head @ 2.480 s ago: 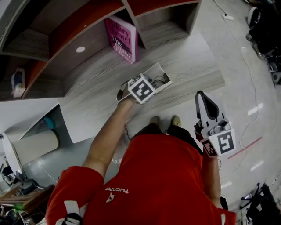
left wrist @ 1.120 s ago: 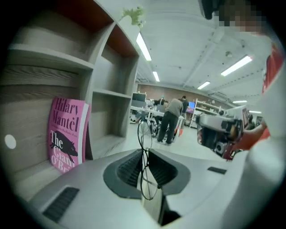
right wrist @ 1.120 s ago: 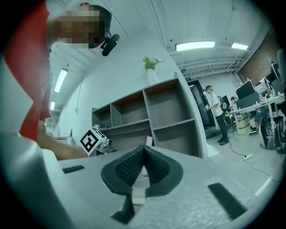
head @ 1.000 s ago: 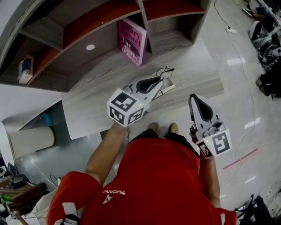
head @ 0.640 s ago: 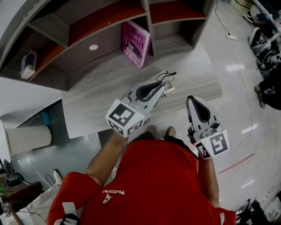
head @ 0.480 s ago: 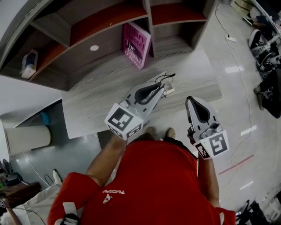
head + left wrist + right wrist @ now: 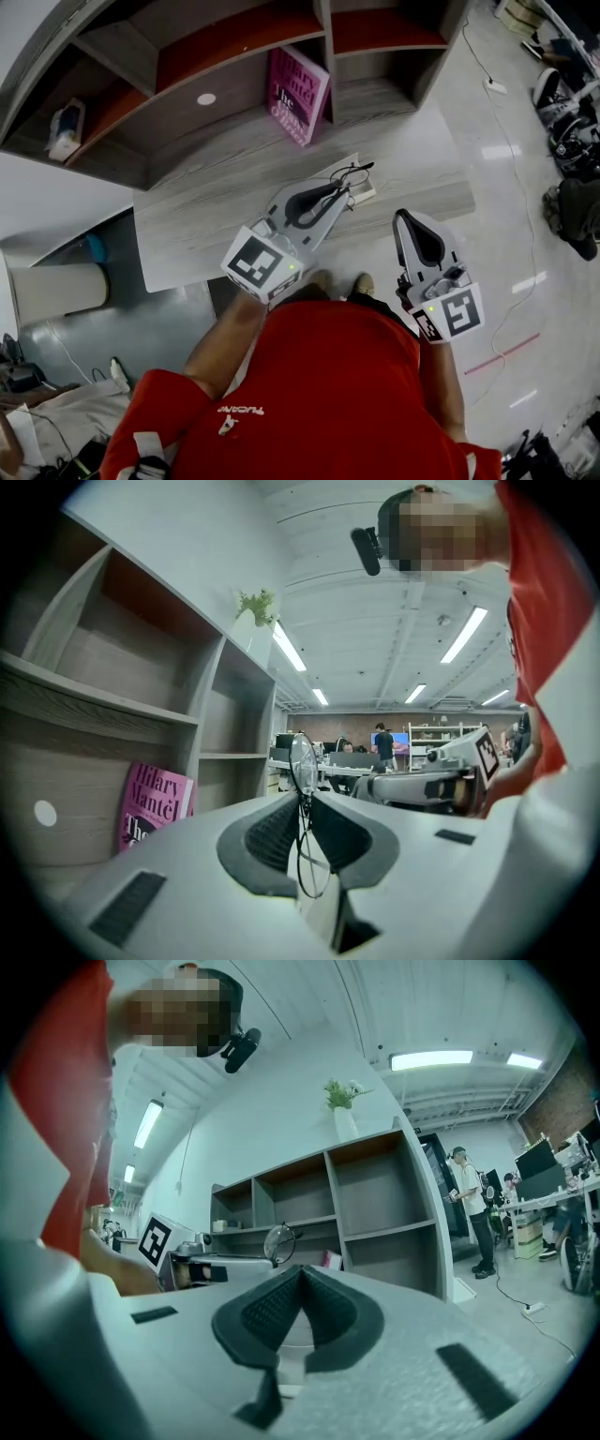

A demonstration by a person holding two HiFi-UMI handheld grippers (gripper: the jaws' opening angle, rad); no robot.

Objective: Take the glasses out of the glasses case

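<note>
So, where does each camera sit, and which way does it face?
Head view: on the person's head, facing steeply down at the desk and shelves; shows shirt, arms, left tongs, right tongs.
Left gripper view: on the left tongs, facing level along jaws shut on the glasses, toward the shelves; shirt at right.
Right gripper view: on the right tongs, facing level over shut jaws toward the shelves; shirt at left.
Shared: each gripper view shows the other tongs; all show the glasses.

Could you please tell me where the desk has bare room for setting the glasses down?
The desk is bare on its left half, between the book and the front edge, and on the right end past the glasses case. It is crowded at the case, where the left gripper holds the glasses.
</note>
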